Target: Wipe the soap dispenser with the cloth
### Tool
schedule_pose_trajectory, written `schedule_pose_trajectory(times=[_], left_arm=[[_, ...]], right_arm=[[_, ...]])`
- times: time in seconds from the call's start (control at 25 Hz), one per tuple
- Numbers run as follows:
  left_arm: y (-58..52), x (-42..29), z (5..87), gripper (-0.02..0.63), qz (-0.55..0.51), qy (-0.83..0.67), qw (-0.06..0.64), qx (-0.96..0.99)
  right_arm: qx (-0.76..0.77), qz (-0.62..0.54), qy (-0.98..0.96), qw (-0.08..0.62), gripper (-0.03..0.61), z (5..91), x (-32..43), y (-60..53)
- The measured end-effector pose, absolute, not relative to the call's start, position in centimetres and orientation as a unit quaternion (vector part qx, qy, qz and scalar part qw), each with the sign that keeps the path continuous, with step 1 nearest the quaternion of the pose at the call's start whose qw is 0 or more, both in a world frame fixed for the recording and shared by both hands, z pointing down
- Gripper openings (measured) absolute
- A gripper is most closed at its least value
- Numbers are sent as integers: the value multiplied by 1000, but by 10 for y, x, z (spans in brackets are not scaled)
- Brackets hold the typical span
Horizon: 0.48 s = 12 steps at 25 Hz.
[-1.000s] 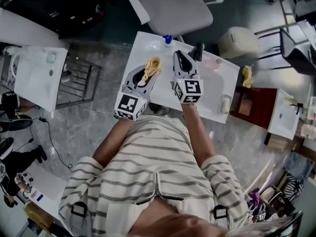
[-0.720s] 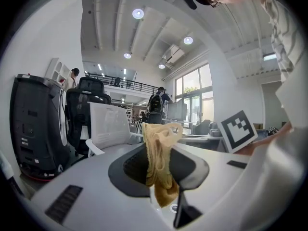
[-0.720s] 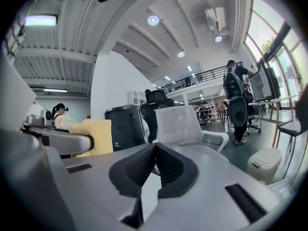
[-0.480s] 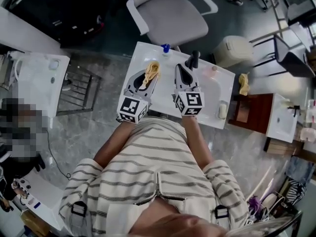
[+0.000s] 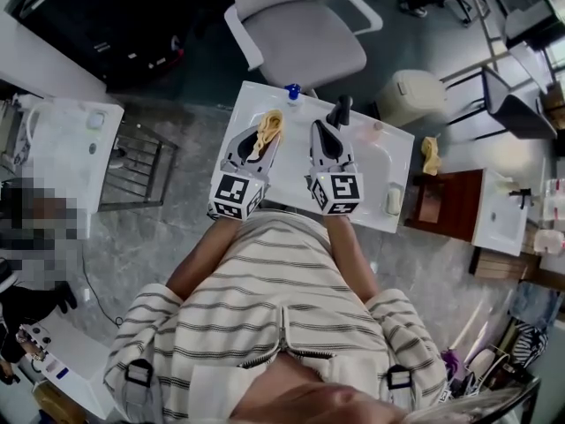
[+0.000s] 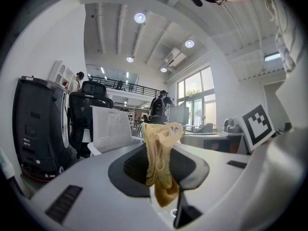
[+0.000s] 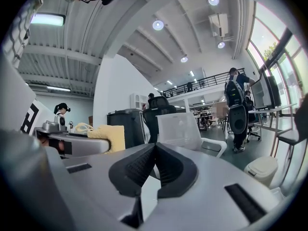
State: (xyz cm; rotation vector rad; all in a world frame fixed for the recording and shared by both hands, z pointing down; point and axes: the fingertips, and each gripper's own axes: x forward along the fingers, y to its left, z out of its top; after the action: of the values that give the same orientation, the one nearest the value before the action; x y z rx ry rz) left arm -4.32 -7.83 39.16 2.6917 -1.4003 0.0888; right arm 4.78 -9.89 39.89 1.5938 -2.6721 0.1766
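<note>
My left gripper [image 5: 263, 141] is shut on a bunched yellow cloth [image 5: 270, 127] over the white basin counter [image 5: 371, 179]. In the left gripper view the cloth [image 6: 159, 153] hangs pinched between the dark pads [image 6: 132, 170] of that gripper [image 6: 161, 165]. Beside it on the right, my right gripper [image 5: 317, 129] is shut with nothing in it; its ribbed pads [image 7: 139, 167] meet in the right gripper view [image 7: 155, 150]. A black upright pump or tap [image 5: 338, 110] stands just past its tips. A small blue-capped bottle [image 5: 292, 89] sits at the counter's far edge.
A grey office chair [image 5: 300, 25] stands behind the counter, with a beige bin [image 5: 410, 95] to its right. A small white item [image 5: 394, 200] lies on the counter's right end. Another yellow cloth [image 5: 430, 153] and a brown cabinet [image 5: 441, 201] are further right.
My right gripper has lifted a little and drawn back from the black upright thing. The left gripper with the cloth has stayed where it was.
</note>
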Motion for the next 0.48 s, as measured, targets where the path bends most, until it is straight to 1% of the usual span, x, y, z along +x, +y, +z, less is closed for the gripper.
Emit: schedule_pose_trajectory(times=[0.48], left_arm=[[-70,-46,391,92,26,-461,50,886]], right_arm=[[510,55,-858,14,-8,397,42,-88]])
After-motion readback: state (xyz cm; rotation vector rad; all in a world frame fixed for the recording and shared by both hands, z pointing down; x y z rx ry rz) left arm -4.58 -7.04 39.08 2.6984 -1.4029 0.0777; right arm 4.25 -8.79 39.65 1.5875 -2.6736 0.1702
